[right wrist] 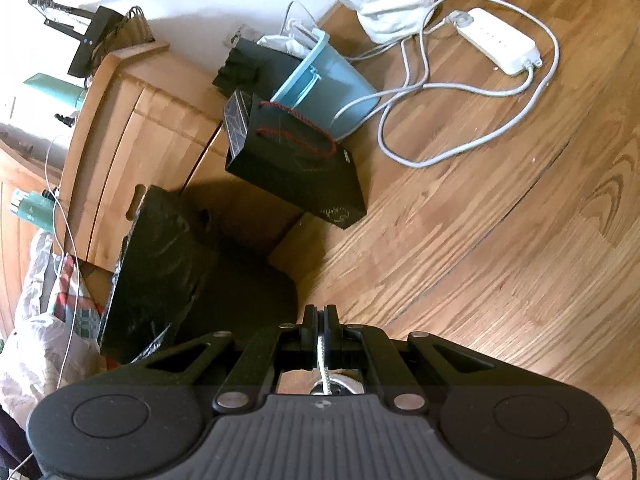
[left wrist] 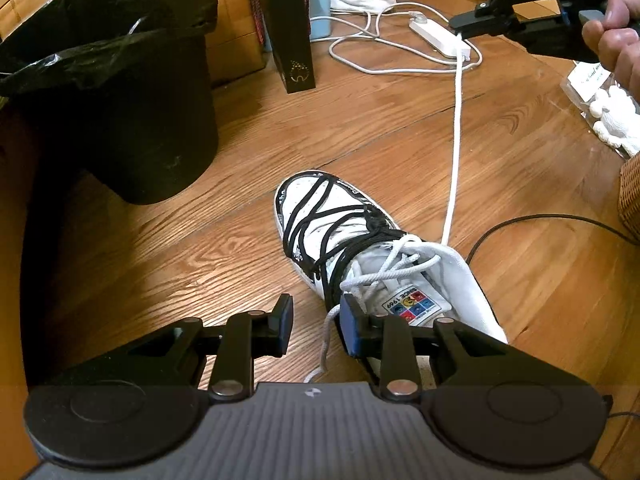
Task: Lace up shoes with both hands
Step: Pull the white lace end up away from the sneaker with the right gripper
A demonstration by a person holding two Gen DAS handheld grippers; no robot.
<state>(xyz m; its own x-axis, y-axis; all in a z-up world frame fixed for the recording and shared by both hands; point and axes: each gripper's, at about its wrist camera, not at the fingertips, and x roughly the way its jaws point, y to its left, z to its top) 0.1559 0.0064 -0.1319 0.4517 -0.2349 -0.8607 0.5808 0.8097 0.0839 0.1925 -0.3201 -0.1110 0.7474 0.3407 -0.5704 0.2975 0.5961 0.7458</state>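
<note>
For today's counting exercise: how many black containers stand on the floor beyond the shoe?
2: a bin with a black liner at left beside the wooden cabinet, and a black gift bag to its right in front of the blue bucket. Others may be hidden.

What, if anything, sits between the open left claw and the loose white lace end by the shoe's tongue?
Nothing visible does. The left claw is open with the slack lace end hanging in its gap, untouched by either pad. The shoe lies just beyond. The right claw pinches the other, taut lace strand well clear, up and to the right.

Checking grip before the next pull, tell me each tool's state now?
Left tool: open, the loose white lace hangs between its pads, ungripped.
Right tool: shut on the taut white lace.
</note>
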